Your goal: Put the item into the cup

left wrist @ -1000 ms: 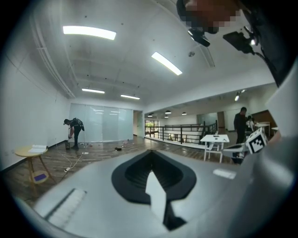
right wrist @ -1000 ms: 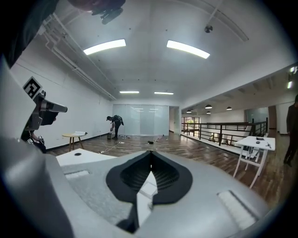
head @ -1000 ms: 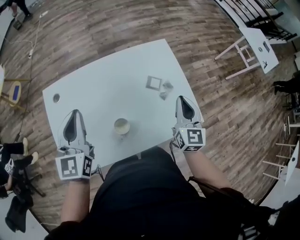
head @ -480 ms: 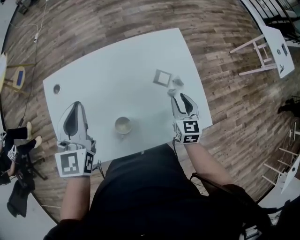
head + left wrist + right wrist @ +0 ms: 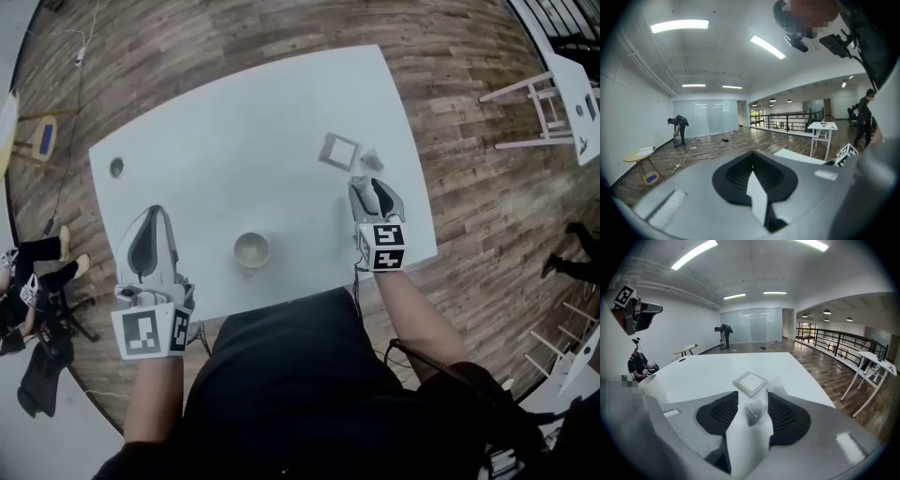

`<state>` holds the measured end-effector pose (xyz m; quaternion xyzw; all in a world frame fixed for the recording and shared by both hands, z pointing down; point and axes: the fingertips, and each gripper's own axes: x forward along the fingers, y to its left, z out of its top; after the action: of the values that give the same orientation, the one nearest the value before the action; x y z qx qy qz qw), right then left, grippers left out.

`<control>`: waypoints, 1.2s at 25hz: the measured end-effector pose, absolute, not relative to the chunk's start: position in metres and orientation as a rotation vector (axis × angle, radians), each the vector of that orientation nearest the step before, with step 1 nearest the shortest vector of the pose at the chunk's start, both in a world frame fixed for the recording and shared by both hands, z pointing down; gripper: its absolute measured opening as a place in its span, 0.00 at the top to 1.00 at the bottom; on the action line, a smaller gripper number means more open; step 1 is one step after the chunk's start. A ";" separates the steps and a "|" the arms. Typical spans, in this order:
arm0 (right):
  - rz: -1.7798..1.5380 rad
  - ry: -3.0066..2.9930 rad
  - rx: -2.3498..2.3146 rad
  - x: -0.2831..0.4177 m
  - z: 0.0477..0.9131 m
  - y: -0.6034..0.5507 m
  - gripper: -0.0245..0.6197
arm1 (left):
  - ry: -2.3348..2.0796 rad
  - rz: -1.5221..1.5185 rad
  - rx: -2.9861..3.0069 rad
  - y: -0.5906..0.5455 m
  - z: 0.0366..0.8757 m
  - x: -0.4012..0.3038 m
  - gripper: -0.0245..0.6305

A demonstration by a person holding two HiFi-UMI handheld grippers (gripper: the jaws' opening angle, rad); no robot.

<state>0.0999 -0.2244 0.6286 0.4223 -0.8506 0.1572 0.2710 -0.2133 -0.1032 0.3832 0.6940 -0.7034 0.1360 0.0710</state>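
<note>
A pale cup [image 5: 251, 250] stands on the white table [image 5: 234, 122], near its front edge. My right gripper [image 5: 362, 184] reaches over the table's right side, and its jaws are opening. In the right gripper view a small crumpled white item [image 5: 755, 410] lies on the table between the gripper's [image 5: 753, 397] black pads, which do not press on it. Just beyond it are a flat square grey-framed piece [image 5: 750, 383] and a second crumpled piece [image 5: 780, 385]. My left gripper [image 5: 153, 214] hovers left of the cup, shut and holding nothing, and its own view faces out into the room.
The table's right edge [image 5: 424, 225] runs close beside my right gripper. A small round hole [image 5: 116, 168] sits at the table's left corner. A white side table [image 5: 562, 75] stands on the wood floor at far right. Someone sits on the floor at left [image 5: 33, 281].
My right gripper has moved forward to the small items and its jaws have spread apart around one. The left gripper has stayed beside the cup.
</note>
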 end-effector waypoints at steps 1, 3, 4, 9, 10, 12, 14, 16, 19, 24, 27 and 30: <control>0.434 -2.281 1.137 0.100 0.632 -0.225 0.66 | -2.118 0.412 2.077 -0.102 0.384 -0.215 0.95; 0.452 -2.260 1.134 0.100 0.638 -0.225 0.66 | -2.128 0.414 2.054 -0.100 0.386 -0.219 0.95; 0.461 -2.251 1.127 0.100 0.641 -0.224 0.66 | -2.134 0.414 2.044 -0.098 0.386 -0.221 0.95; 0.502 -2.229 1.095 0.100 0.651 -0.222 0.74 | -2.151 0.417 2.022 -0.093 0.385 -0.222 0.95; 0.512 -2.226 1.094 0.100 0.653 -0.222 0.76 | -2.153 0.419 2.019 -0.091 0.385 -0.222 0.95; 0.529 -2.227 1.094 0.100 0.655 -0.221 0.81 | -2.160 0.420 2.014 -0.087 0.385 -0.223 0.95; 0.531 -2.234 1.092 0.098 0.656 -0.220 0.84 | -2.168 0.419 2.004 -0.082 0.385 -0.224 0.95; 0.522 -2.249 1.090 0.095 0.653 -0.219 0.88 | -2.174 0.415 2.000 -0.078 0.385 -0.225 0.95; 0.502 -2.282 1.089 0.092 0.644 -0.215 0.91 | -2.181 0.406 2.010 -0.073 0.381 -0.223 0.95; 0.480 -2.338 1.105 0.088 0.624 -0.207 0.92 | -2.198 0.376 2.028 -0.065 0.376 -0.224 0.95; 0.460 -2.377 1.109 0.086 0.610 -0.204 0.92 | -2.207 0.352 2.039 -0.062 0.374 -0.224 0.95; 0.445 -2.405 1.107 0.080 0.596 -0.200 0.92 | -2.220 0.329 2.048 -0.058 0.370 -0.226 0.95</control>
<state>0.0801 -0.2002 0.5961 0.4017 -0.8725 0.1615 0.2265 -0.2264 -0.0582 0.3696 0.6732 -0.7297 0.1082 0.0514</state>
